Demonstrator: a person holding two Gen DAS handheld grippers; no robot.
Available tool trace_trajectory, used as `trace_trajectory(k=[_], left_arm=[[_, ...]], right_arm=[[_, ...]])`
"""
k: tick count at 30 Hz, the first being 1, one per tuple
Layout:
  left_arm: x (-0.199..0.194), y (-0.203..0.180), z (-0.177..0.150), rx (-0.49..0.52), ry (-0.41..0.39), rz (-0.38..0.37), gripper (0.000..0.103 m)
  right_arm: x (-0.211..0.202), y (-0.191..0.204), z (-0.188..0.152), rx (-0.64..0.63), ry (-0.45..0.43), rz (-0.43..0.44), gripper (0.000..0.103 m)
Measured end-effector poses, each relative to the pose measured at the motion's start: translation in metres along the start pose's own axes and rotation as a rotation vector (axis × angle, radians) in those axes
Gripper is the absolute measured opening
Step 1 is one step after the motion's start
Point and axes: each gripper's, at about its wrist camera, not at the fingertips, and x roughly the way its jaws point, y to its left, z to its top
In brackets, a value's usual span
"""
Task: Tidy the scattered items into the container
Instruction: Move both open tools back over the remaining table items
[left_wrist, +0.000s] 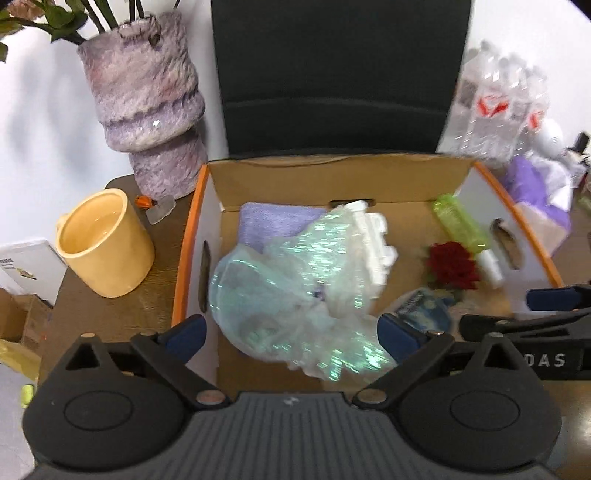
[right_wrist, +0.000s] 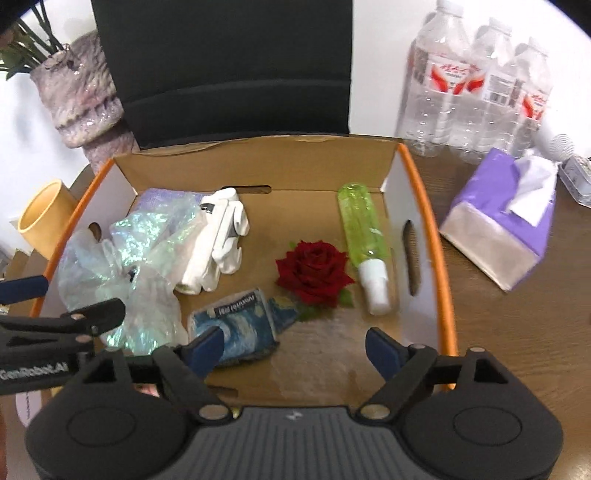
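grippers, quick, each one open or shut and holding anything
Left gripper: open, holding nothing, above the iridescent bag in the box.
Right gripper: open, holding nothing.

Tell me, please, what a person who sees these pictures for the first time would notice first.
Probably the dark red rose lying in the middle of the cardboard box, beside a green spray bottle. Next, the shiny iridescent plastic bag that fills the box's left part. Outside, a fuzzy purple vase stands behind a yellow mug.
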Motion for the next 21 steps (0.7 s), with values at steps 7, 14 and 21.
trace_trajectory(k=[7,14,21], left_arm=[[-0.047,-0.011,-0.024,-0.012,-0.073,0.017,0.102],[-0.086,-0.013,-0.082,-0.072,-0.154,0.008,0.103],[-0.137,-0.024,-0.198,-0.08,-0.348,-0.012,0.103]], right_arm=[[-0.038,-0.001,-0.033,-0.016,-0.06,0.019,0.085],[-0.077,0.0,-0.118,-0.048,-0.195,0.037,0.086],[-0.116,0.001,-0.203,-0.079,-0.329,0.055,0.087]])
